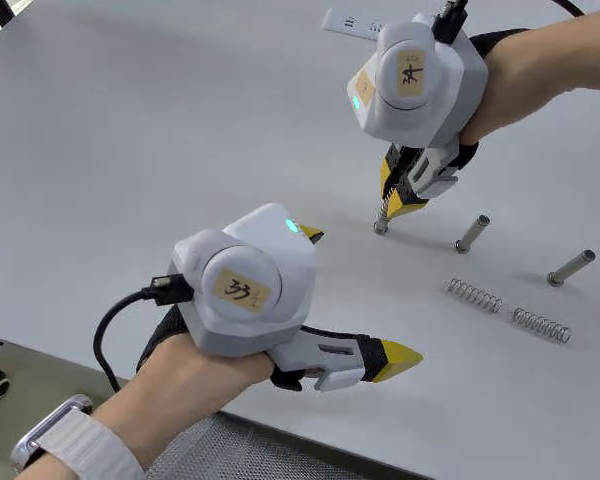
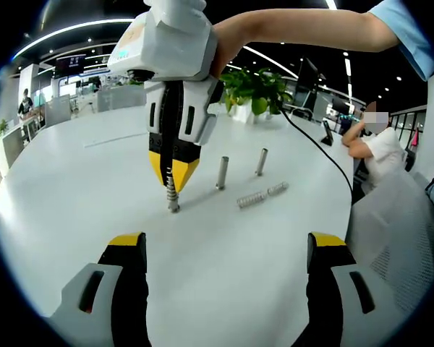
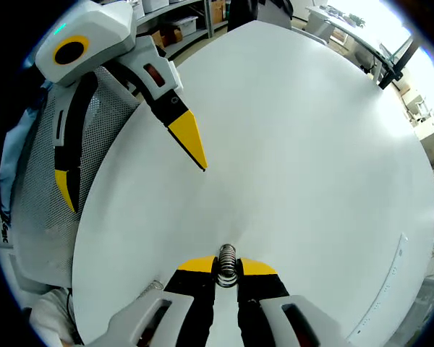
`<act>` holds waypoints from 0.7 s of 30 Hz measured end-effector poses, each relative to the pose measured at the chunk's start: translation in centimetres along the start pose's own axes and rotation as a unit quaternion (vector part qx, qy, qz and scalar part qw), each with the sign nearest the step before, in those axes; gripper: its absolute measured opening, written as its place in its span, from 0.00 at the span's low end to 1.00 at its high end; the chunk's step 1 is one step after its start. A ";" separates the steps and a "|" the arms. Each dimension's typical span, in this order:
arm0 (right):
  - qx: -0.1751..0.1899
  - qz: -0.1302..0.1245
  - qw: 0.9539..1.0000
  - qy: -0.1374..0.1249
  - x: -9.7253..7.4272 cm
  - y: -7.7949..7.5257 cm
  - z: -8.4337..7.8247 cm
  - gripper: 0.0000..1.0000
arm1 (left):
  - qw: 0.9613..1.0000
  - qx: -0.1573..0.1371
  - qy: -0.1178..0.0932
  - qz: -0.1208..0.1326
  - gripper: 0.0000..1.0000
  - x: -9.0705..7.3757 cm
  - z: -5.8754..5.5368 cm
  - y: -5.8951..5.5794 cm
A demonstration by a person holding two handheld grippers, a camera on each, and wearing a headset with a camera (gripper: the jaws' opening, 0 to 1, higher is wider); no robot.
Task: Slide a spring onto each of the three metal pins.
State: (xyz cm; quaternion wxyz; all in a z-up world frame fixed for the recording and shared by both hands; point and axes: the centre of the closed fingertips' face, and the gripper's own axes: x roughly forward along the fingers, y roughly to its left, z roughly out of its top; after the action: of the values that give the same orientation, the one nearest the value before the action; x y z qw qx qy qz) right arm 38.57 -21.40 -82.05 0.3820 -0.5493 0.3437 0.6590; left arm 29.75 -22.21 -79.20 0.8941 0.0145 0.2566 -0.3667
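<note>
Found right gripper (image 1: 393, 207) at 1 o'clock of head view, jaws pinched tight on a spring (image 3: 226, 264), tips pointing down at the table (image 1: 180, 120). Traced the spring's lower end to the first pin (image 1: 381, 228); coils apparently threaded over it (cannot tell how far down, top of pin hidden by coils and yellow tips).

Found left gripper (image 1: 358, 296) at 7 o'clock, jaws spread wide, holding nothing, well apart from the work.

Counted two more pins at 3 o'clock of the first: second pin (image 1: 472, 233) and third pin (image 1: 570, 267), both upright and bare in left gripper view. Logged a loose spring (image 1: 473, 294) and an other loose spring (image 1: 540, 325), lying nearly end to end at 4 o'clock of the first pin, touching no pin.

Judged step: first of three, spring partly seated, not yet released.

Risks from here:
- Jamming partway, from a spring held off the pin's axis.
- Tipping the pin (seemingly unfixed), from a side push by the jaws during descent or release.
- Popping back off, from letting go under compression.
- Scattering the spare springs or neighbouring pins, from a careless sweep toward 3 o'clock.
</note>
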 end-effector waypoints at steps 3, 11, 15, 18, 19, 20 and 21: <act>-0.007 0.003 1.000 0.004 0.5 -0.1 -0.1 0.07 | 1.000 -0.003 0.001 0.000 0.90 0.0 -0.2 0.1; -0.005 0.004 1.000 0.007 0.8 0.1 -0.2 0.08 | 1.000 -0.004 0.003 -0.001 0.89 0.0 -0.3 0.1; -0.006 0.004 1.000 0.008 1.3 0.1 -0.4 0.08 | 1.000 -0.006 0.004 0.000 0.89 -0.1 -0.4 0.2; -0.006 0.005 1.000 0.009 1.3 0.5 -0.3 0.08 | 1.000 -0.005 0.004 0.001 0.89 -0.1 -0.4 0.1; -0.006 0.006 1.000 0.008 1.3 0.5 -0.3 0.08 | 1.000 -0.005 0.005 0.001 0.89 -0.1 -0.4 0.1; -0.006 0.004 1.000 0.007 1.3 0.4 -0.2 0.08 | 1.000 -0.005 0.006 0.001 0.89 -0.1 -0.5 0.1; -0.006 0.002 1.000 0.006 1.3 0.3 -0.2 0.08 | 1.000 -0.005 0.006 0.001 0.89 -0.1 -0.5 0.1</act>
State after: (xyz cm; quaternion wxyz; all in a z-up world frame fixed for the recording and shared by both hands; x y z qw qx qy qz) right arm 38.22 -21.57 -83.36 0.3751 -0.5549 0.3434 0.6584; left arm 29.50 -21.96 -79.58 0.8929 0.0129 0.2640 -0.3645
